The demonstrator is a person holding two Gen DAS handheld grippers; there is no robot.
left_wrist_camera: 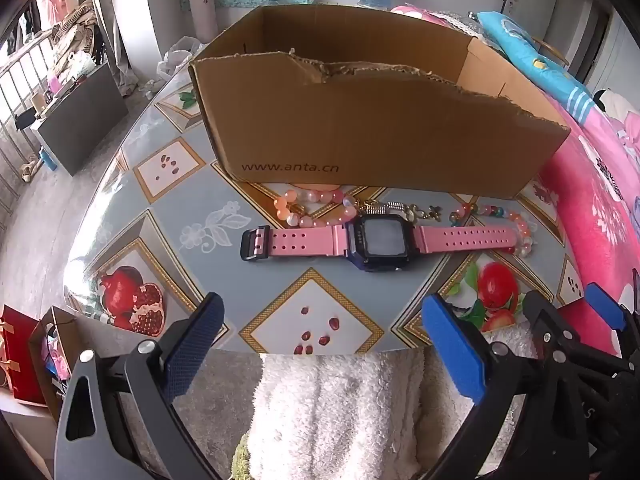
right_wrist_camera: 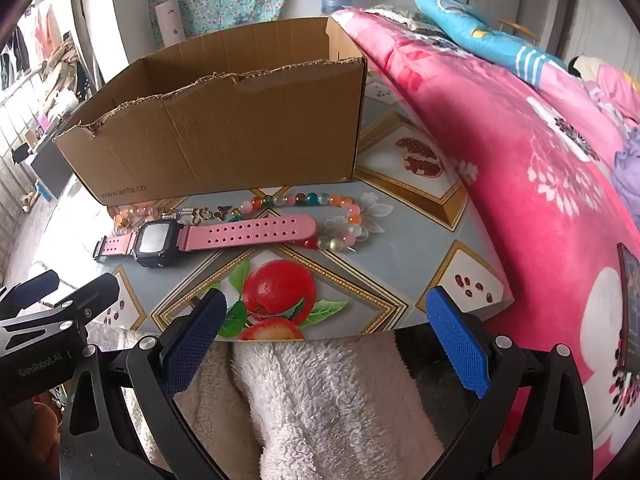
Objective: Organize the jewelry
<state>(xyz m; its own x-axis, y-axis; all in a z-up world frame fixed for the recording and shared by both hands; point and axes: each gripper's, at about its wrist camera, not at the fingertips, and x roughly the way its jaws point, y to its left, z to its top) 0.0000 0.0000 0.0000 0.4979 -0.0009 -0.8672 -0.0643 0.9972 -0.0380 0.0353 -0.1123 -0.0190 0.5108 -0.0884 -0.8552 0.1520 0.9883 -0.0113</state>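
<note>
Bedding comes first by size: one pink flowered quilt (right_wrist_camera: 540, 168) fills the 3 o'clock side of the right wrist view, touching the table's edge, with one blue pillow (right_wrist_camera: 492, 40) at 1 o'clock.

One table (left_wrist_camera: 280, 292), under a glossy cloth printed with pomegranates and apples, carries everything else. One cardboard box (left_wrist_camera: 360, 120), open-topped with a torn front rim, stands at 12 o'clock of the left wrist view; its front wall reads "www.anta.cn".

One fluffy white garment (left_wrist_camera: 340, 420) lies at 6 o'clock under both claws.

Two claws are in view, both spread wide and holding nothing. The left claw (left_wrist_camera: 324, 344) hovers over the near table edge; the right claw (right_wrist_camera: 326, 340) hangs just beside it at 3 o'clock. The left claw's black body bears "GenRobot.AI", readable in the right wrist view.

One pink-strapped watch (left_wrist_camera: 372, 242) with a black square case lies flat at the centre of the left wrist view, just in front of the box. Two bead bracelets lie touching it: one peach-pink bracelet (left_wrist_camera: 316, 208) at its 11 o'clock, one multicoloured bracelet (right_wrist_camera: 332, 212) at its 2 o'clock. Small gold and silver charms (left_wrist_camera: 404, 210), too tangled to count, sit between the bracelets.
</note>
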